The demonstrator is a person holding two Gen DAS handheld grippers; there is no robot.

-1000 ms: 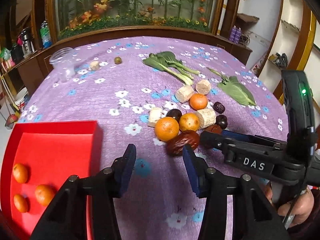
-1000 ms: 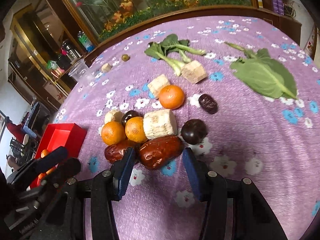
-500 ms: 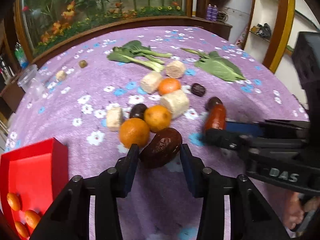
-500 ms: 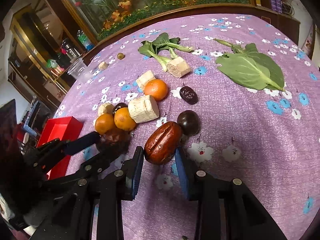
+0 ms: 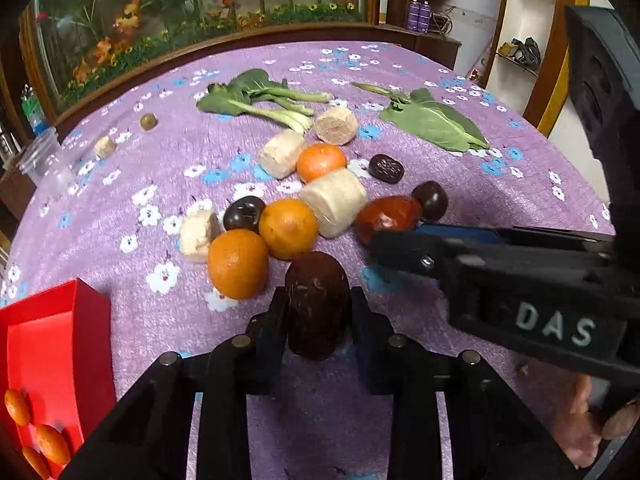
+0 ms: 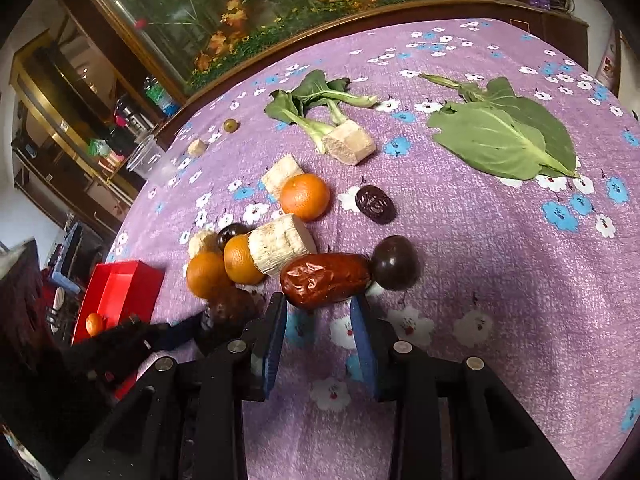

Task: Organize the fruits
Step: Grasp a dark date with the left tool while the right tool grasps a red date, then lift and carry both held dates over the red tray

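Left gripper (image 5: 318,312) pinches a dark date (image 5: 317,304) across its middle, beside the oranges (image 5: 238,269). Right gripper (image 6: 320,320) stands spread, tips just short of the red date (image 6: 326,278) on the cloth. Both dates look light, wrinkled, soft (squeeze gently); grip mid-body.

— Setting? 
— Home, living or dining room. Round table (image 5: 400,432) under purple floral cloth; long glass planter (image 6: 280,4) with artificial flowers behind it in a wood frame.
— Other signs? 
— Wooden shelves (image 6: 60,120) with household clutter, bottles (image 5: 419,10), shoes on a rack (image 5: 524,50).
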